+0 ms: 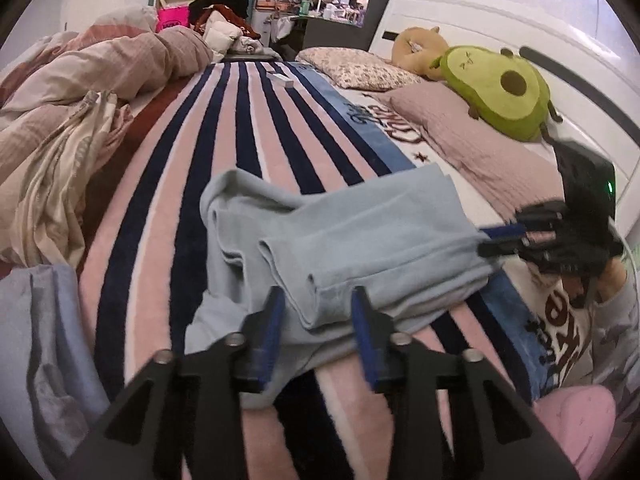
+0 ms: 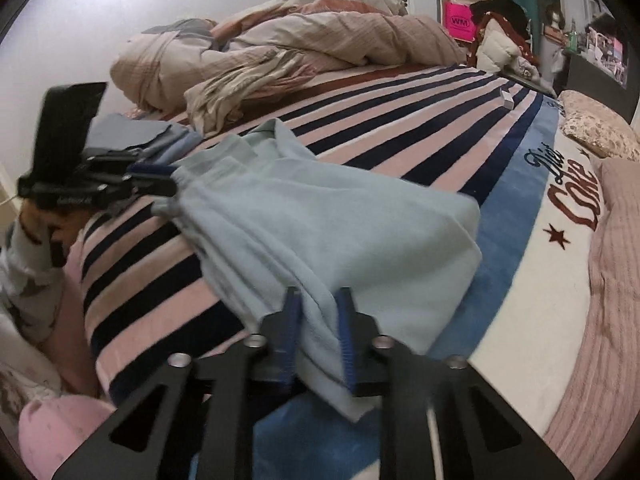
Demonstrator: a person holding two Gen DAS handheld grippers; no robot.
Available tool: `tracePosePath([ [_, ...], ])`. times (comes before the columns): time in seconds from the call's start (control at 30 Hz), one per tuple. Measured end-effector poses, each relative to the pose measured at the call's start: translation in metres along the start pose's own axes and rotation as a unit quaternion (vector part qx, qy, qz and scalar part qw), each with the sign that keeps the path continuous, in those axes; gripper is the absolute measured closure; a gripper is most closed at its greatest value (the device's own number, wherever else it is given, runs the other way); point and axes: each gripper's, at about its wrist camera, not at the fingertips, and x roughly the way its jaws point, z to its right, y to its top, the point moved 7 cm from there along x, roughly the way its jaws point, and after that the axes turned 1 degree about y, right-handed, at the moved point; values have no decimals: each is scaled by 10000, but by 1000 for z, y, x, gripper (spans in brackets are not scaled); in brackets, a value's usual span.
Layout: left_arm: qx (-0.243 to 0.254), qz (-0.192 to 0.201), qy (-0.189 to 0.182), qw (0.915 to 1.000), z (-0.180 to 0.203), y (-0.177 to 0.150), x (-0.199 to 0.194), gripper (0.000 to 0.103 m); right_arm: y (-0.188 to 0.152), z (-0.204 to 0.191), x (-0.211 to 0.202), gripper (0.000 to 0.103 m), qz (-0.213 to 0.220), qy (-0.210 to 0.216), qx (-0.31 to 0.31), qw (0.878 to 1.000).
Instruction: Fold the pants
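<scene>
Light blue pants (image 1: 360, 232) lie folded in layers on the striped blanket (image 1: 224, 152). In the left wrist view my left gripper (image 1: 318, 320) straddles the near folded edge; its blue pads stand apart with cloth loosely between them, so it is open. My right gripper (image 1: 492, 240) comes in from the right and pinches the pants' right edge. The right wrist view shows those pants (image 2: 340, 220) with the right gripper (image 2: 319, 320) shut on a bunched corner of the fabric. At the far left edge of the pants there, the left gripper (image 2: 164, 192) has its fingers spread.
A crumpled beige duvet (image 1: 100, 72) is heaped along the blanket's far side. Folded blue-grey garments (image 1: 40, 320) lie left of the pants. An avocado plush (image 1: 496, 88) and pillows (image 1: 480, 148) sit by the white headboard. A small white box (image 1: 280, 78) lies far down the blanket.
</scene>
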Motion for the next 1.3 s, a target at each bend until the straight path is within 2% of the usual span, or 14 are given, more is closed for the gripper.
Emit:
tracePosePath([
  [0.23, -211, 98, -289, 9993, -4, 13, -2, 63, -18, -16, -10, 94, 60, 154, -111, 9998],
  [0.33, -190, -34, -366, 9991, -1, 12, 5, 59, -24, -24, -13, 94, 88, 304, -158, 9994],
  [0.53, -260, -168, -293, 9991, -1, 9, 18, 59, -40, -41, -1, 94, -247, 669, -295, 9970],
  [0.6, -273, -170, -239, 9992, -4, 13, 20, 59, -44, -44, 4, 94, -364, 498, -413, 9972],
  [0.83, -364, -431, 62, 9984, -14, 20, 46, 59, -25, -31, -23, 92, 307, 538, 27, 9981],
  [0.9, -381, -536, 172, 9977, -18, 18, 56, 63, -21, -24, -30, 92, 483, 433, 141, 9978],
  [0.97, -344, -619, 261, 9971, -18, 14, 63, 74, -18, -17, -35, 92, 604, 312, 261, 9973],
  [1.03, -239, -638, 366, 9970, -17, 13, 65, 100, -15, -10, -38, 92, 744, 230, 424, 9961],
  [1.1, -228, -597, 309, 9975, -15, 14, 63, 101, -13, 0, -43, 92, 912, 165, 632, 9937],
  [1.2, -23, -192, 556, 9983, -14, 25, 44, 101, -9, 14, -50, 91, 1136, 37, 934, 9891],
  [1.3, -55, 145, 648, 9978, -22, 43, 21, 101, -5, 28, -57, 91, 1330, -44, 1187, 9840],
])
